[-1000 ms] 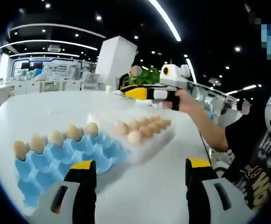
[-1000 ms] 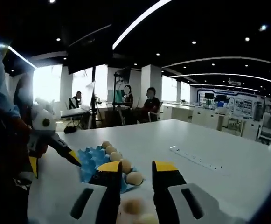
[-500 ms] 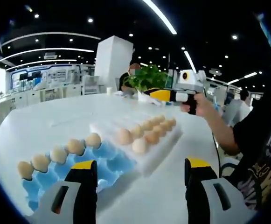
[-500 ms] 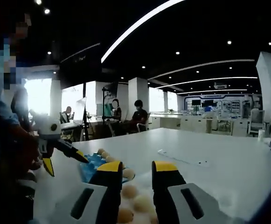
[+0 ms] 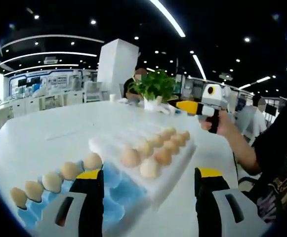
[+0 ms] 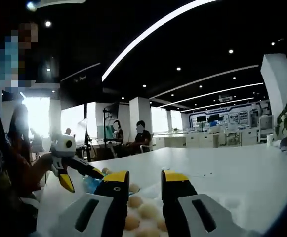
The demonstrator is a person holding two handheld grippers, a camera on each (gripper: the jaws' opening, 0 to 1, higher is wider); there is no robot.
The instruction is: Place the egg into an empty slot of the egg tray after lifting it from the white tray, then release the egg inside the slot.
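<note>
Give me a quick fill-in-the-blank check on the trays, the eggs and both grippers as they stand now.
1. The egg tray with the cup slots is ____ in colour.
2. The eggs that wait to be picked lie in the ____ tray.
3. In the left gripper view, the left gripper has its jaws apart and holds ____.
4. The right gripper holds ____ egg between its jaws.

Missing words: blue; white; nothing; no

My left gripper jaws wide apart, empty; right gripper jaws parted narrower, both held fwd.
</note>
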